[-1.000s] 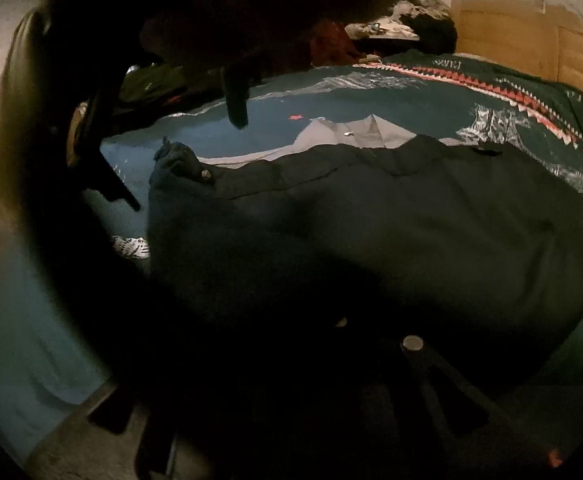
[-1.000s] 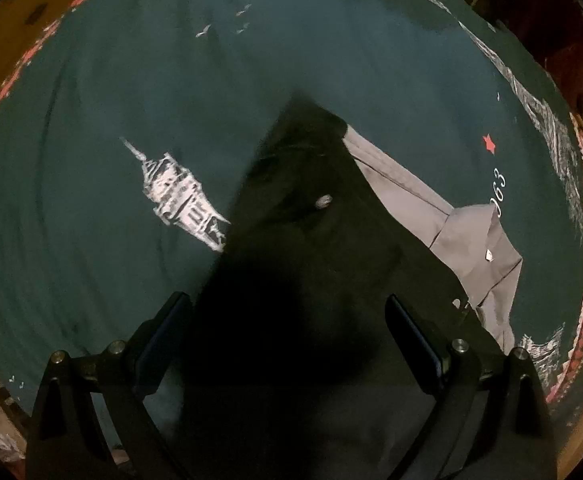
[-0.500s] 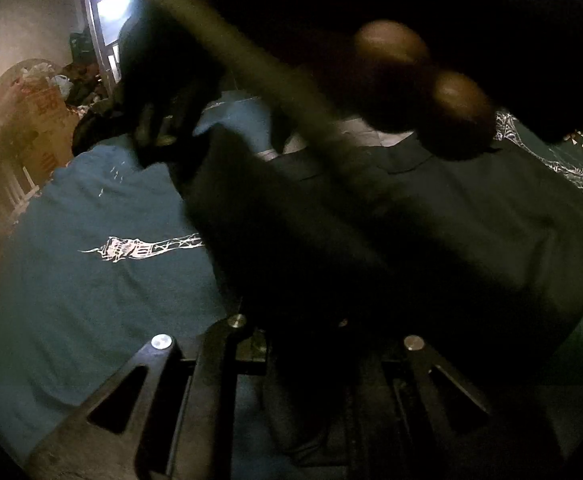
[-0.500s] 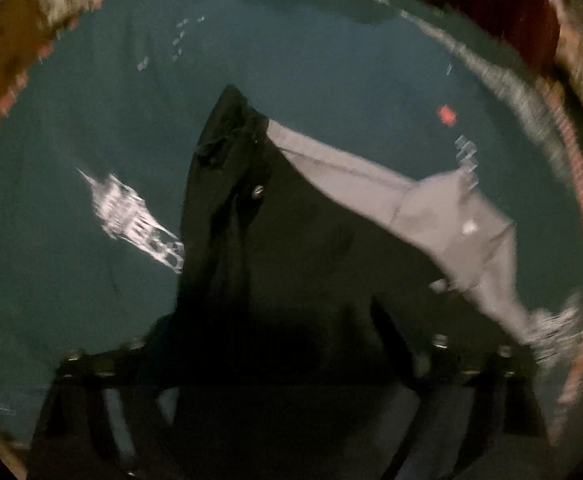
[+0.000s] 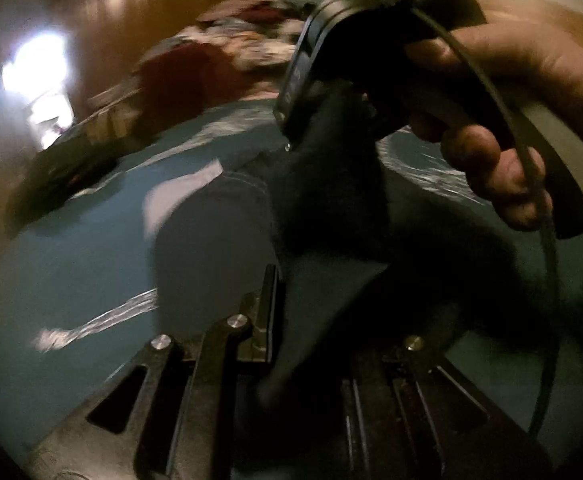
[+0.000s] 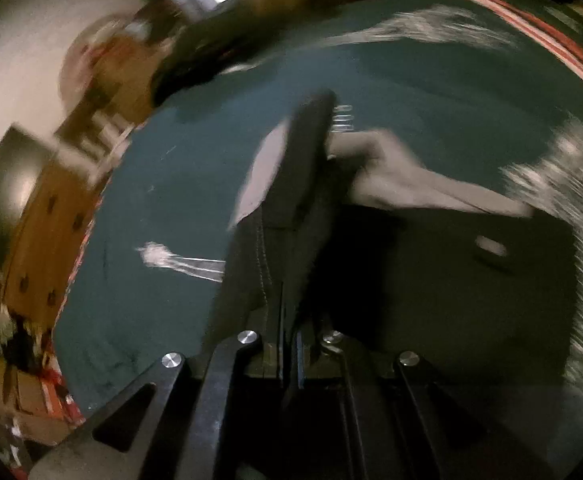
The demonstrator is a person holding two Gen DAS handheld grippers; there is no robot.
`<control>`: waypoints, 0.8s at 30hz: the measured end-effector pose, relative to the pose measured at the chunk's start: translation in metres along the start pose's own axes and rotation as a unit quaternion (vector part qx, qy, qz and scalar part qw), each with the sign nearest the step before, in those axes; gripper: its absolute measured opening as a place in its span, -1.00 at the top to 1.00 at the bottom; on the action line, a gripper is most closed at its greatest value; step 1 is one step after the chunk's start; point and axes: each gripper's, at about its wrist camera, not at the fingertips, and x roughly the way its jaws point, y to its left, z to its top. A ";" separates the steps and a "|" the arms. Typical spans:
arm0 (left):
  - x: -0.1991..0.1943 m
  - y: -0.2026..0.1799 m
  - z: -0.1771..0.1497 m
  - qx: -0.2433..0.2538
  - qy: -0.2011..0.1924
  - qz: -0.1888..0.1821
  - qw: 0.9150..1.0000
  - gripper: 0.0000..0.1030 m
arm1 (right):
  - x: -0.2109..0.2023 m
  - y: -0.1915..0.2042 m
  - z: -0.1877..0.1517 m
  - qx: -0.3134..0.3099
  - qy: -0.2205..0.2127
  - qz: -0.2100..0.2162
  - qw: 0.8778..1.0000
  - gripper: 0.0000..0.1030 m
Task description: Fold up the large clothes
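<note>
Your left gripper [image 5: 287, 320] has the other hand [image 5: 503, 120] and its cable [image 5: 547, 248] close ahead on the right; no room to pass there. Lifted dark garment [image 5: 331, 200] blocks straight ahead. To its left, bare teal bedspread [image 5: 71, 264] lies free out to the clutter [image 5: 231, 52] at the far edge. From the right gripper [image 6: 287, 344], the spread is free on the left up to the wooden furniture [image 6: 47, 240] beside the bed.

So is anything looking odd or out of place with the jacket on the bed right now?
Nothing looks damaged or spilled. The dark jacket is mid-fold: both the left gripper and right gripper are shut on lifted fabric, and its grey lining shows. The pictures are blurred, so fine detail is unclear.
</note>
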 end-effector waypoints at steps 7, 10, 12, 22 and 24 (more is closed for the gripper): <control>0.027 -0.070 0.023 0.048 0.018 -0.039 0.998 0.81 | -0.025 -0.128 -0.028 0.096 0.000 0.007 0.995 0.92; 0.027 -0.083 0.033 0.051 0.011 -0.050 0.997 0.81 | -0.046 -0.150 -0.031 0.100 -0.019 0.007 0.995 0.92; 0.032 -0.090 0.033 0.053 0.011 -0.057 0.997 0.80 | -0.065 -0.161 -0.031 0.098 -0.039 0.011 0.994 0.92; 0.072 -0.094 0.007 0.091 0.090 -0.063 0.990 0.65 | -0.025 -0.232 -0.061 0.157 0.004 0.013 0.987 0.91; 0.044 -0.086 0.009 0.075 0.083 -0.084 0.990 0.63 | -0.028 -0.231 -0.063 0.152 0.009 0.019 0.988 0.78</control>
